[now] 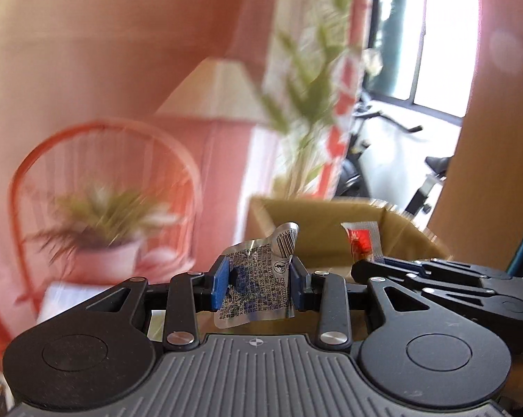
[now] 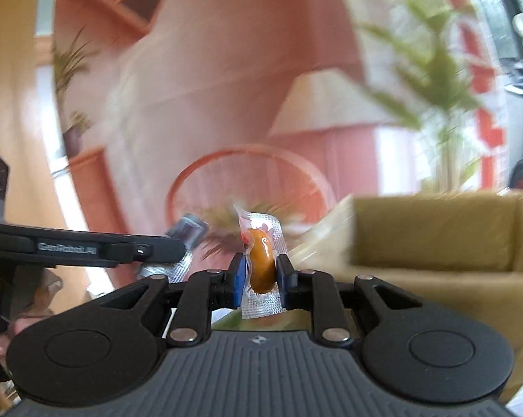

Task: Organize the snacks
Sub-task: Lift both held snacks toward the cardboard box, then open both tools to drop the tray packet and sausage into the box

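Sausage packet (image 2: pixel 261 264) stands upright (long axis vertical) between right gripper (image 2: pixel 260 276) fingers (image 2: pixel 239 274).

crinkled silver foil snack packet (image 1: pixel 258 278) stands between left gripper (image 1: pixel 259 283) pads; clear sachet with orange-brown snack (image 2: pixel 261 264) upright between right gripper (image 2: pixel 260 278) pads.

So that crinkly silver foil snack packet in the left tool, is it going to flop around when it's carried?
Probably. The crinkly silver foil snack packet bends over at its top corner, so it looks thin and limp. It seems light. The left tool pinches only its middle, so the free ends may flap.
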`<action>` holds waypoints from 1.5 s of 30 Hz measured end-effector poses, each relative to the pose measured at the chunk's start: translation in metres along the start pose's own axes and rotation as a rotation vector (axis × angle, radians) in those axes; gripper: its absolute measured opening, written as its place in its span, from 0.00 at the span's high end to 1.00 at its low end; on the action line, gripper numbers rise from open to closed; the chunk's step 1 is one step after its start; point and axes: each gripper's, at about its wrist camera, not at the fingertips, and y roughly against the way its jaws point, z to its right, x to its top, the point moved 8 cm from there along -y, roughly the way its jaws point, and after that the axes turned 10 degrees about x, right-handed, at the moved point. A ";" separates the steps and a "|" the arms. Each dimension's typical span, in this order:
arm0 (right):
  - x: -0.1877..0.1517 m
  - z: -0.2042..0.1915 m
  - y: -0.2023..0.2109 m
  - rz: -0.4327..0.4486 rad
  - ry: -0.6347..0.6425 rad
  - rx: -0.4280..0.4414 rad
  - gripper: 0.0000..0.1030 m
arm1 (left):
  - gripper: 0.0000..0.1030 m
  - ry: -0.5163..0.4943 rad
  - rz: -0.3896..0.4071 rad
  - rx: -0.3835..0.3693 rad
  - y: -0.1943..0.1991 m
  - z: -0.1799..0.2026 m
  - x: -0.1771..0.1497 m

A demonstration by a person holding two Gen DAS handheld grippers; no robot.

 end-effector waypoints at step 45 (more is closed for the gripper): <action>0.022 0.054 0.019 0.002 -0.169 -0.098 0.55 | 0.41 0.050 -0.161 0.072 -0.020 -0.052 0.016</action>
